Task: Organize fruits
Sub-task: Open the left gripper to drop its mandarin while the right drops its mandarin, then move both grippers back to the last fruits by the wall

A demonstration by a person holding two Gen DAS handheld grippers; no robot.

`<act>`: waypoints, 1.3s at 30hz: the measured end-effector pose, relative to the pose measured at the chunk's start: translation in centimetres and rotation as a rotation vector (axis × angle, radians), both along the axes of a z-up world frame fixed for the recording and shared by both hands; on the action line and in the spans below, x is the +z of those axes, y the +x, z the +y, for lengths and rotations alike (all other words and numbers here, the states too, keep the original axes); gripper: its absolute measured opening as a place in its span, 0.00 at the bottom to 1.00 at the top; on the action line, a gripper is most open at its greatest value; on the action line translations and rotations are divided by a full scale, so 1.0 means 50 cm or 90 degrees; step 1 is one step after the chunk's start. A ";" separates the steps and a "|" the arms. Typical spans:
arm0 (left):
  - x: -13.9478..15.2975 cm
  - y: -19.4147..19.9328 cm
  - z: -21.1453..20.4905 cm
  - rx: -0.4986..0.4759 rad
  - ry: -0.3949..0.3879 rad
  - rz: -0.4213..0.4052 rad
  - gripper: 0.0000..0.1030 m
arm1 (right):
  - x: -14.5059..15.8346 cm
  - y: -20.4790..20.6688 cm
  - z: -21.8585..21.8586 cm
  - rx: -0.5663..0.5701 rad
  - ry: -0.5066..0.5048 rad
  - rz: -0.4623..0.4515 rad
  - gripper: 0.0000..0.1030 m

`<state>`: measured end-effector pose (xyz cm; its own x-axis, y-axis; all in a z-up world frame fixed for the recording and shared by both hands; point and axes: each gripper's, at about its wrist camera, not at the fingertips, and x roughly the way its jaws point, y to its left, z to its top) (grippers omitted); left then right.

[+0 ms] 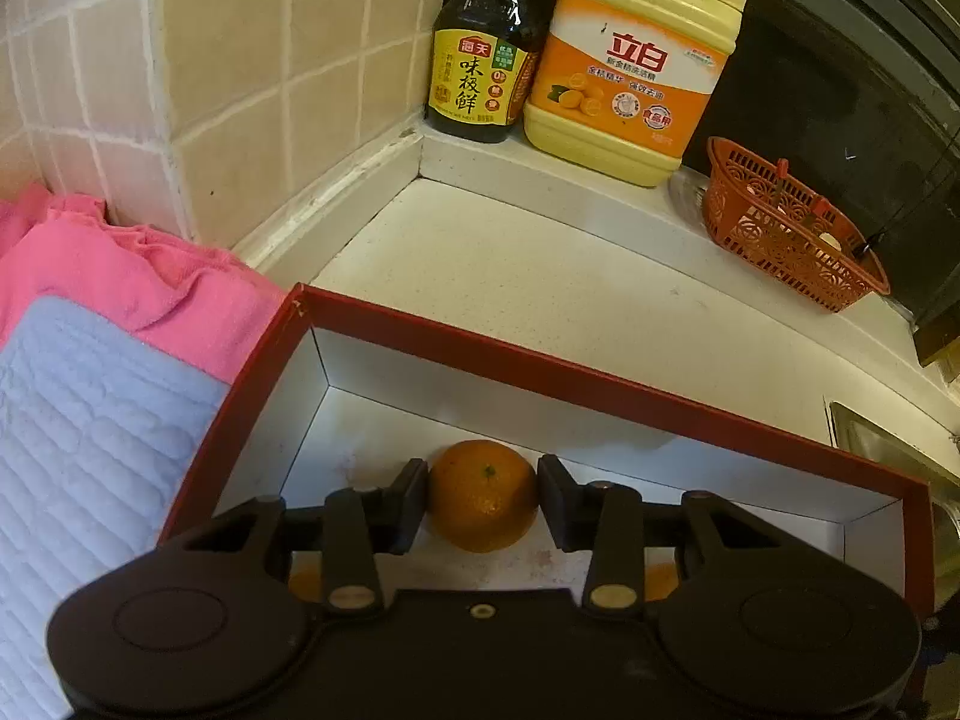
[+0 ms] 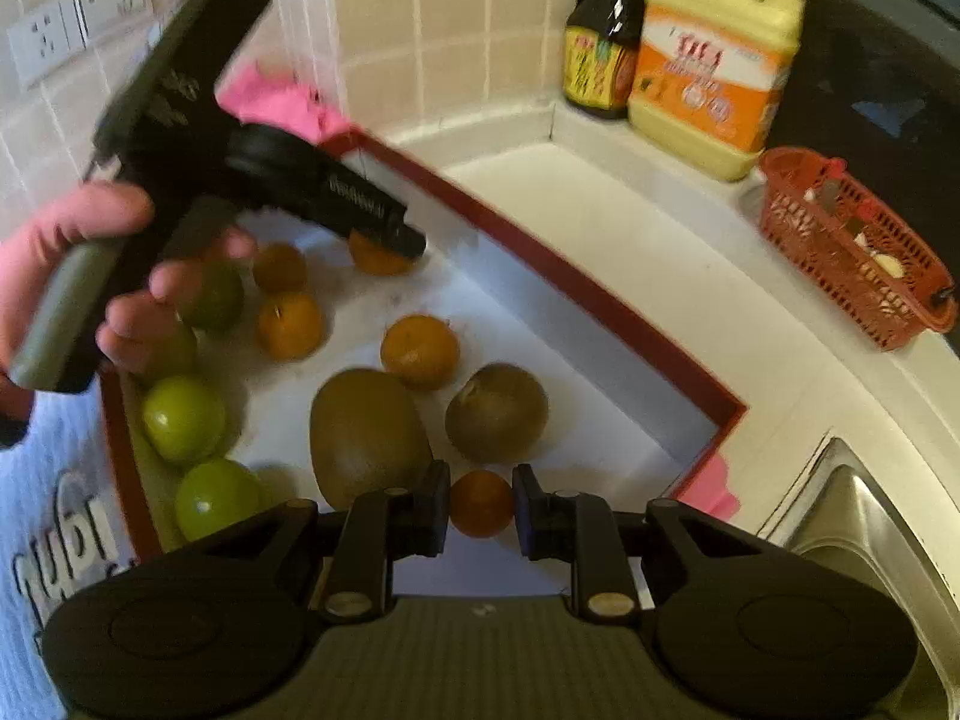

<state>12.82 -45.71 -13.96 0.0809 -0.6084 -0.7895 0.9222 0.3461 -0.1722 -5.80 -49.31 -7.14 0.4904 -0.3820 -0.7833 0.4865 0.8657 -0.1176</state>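
Left claw (image 1: 483, 495) astride orange (image 1: 483, 495) in red box (image 1: 600, 375), fingers slightly apart. Right claw (image 2: 481, 504) clamped on small orange (image 2: 481, 504).

Left gripper (image 1: 483, 501): matte black body, two round housings flanking a central block, two link arms with pale metal rivets, one small pale screw at centre. Right gripper (image 2: 480, 507): same black build, ribbed grey plate between the housings, dark blue pad faces. Hand (image 2: 72, 276) beside the box (image 2: 600, 300): grey-green handle, black frame.
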 end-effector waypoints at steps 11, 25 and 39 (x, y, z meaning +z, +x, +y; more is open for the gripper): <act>0.013 -0.001 0.025 0.037 0.000 0.000 0.67 | -0.016 0.032 0.001 0.013 -0.022 0.045 0.28; 0.170 0.047 0.359 0.169 -0.123 -0.063 0.72 | 0.113 0.009 0.101 0.031 -0.130 -0.049 0.61; 0.275 0.118 0.813 0.486 -0.092 -0.189 0.75 | 0.189 0.253 0.368 0.296 -0.070 -0.223 0.76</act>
<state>18.73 -5.08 -0.22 0.7050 -0.3960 -0.5883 0.4572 0.8880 -0.0498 6.86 -30.89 2.31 0.8482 -0.1357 -0.5120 0.0858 0.9891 -0.1200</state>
